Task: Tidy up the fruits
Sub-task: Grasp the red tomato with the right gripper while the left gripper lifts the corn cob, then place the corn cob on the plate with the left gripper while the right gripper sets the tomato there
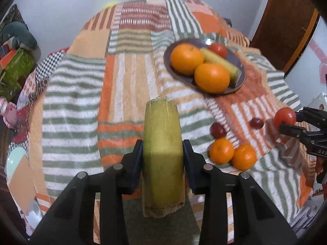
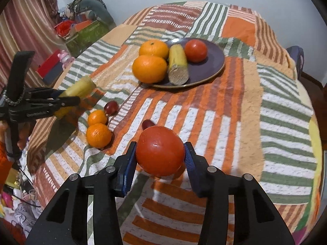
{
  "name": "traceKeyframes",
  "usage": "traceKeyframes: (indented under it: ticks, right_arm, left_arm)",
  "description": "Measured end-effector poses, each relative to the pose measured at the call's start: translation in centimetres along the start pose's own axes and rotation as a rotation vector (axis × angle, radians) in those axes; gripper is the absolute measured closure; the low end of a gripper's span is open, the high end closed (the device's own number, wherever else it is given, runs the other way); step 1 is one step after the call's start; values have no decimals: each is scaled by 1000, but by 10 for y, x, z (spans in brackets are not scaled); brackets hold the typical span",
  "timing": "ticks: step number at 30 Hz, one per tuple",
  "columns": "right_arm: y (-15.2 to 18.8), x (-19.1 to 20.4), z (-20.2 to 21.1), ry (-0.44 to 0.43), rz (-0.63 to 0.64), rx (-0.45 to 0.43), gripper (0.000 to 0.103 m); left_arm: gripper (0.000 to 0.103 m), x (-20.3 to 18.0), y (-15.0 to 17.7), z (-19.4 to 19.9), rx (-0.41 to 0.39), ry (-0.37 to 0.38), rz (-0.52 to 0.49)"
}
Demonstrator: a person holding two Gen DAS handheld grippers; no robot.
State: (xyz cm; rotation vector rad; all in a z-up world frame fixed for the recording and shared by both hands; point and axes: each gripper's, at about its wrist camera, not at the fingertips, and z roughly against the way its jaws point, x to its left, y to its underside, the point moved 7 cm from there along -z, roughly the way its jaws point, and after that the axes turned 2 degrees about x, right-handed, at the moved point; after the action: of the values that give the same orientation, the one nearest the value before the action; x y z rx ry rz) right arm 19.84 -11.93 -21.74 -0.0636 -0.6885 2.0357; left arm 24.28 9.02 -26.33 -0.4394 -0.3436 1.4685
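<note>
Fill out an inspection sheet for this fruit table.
Surface: striped patchwork tablecloth.
Job's things: purple plate holds two oranges, a yellow-green cut stalk and a tomato; two small oranges and two dark red fruits lie loose.
Clutter: nothing seen on the cloth.
Grippers: left gripper clamps a yellow-green stalk piece; right gripper clamps a red tomato.
Cables: nothing seen.
Surroundings: boxes and bags, white wall.

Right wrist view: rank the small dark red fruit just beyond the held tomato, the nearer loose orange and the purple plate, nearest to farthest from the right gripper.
1. Small dark red fruit, just beyond the right gripper.
2. Nearer loose orange, left.
3. Purple plate, far, up the cloth.
</note>
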Motion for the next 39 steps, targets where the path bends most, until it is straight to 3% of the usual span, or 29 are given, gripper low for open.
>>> traceKeyframes:
  ticks: [8,16,26,39]
  right_arm:
    - [-31,-21,21,38,-24,-85,61]
    - [-69,-40,27,68,-20,-146,61]
    - [-110,-57,13,67,-31,-179,61]
    - [-129,-64,-37,70,-20,-113,61]
  left_arm:
    - [66,-17,-45,21,-94,10,-37]
    - [66,-32,-92,7,-139,13,-53]
    - [66,-46,-142,-27,-129,46,-61]
    - [66,-65,-181,-89,-34,102,-34]
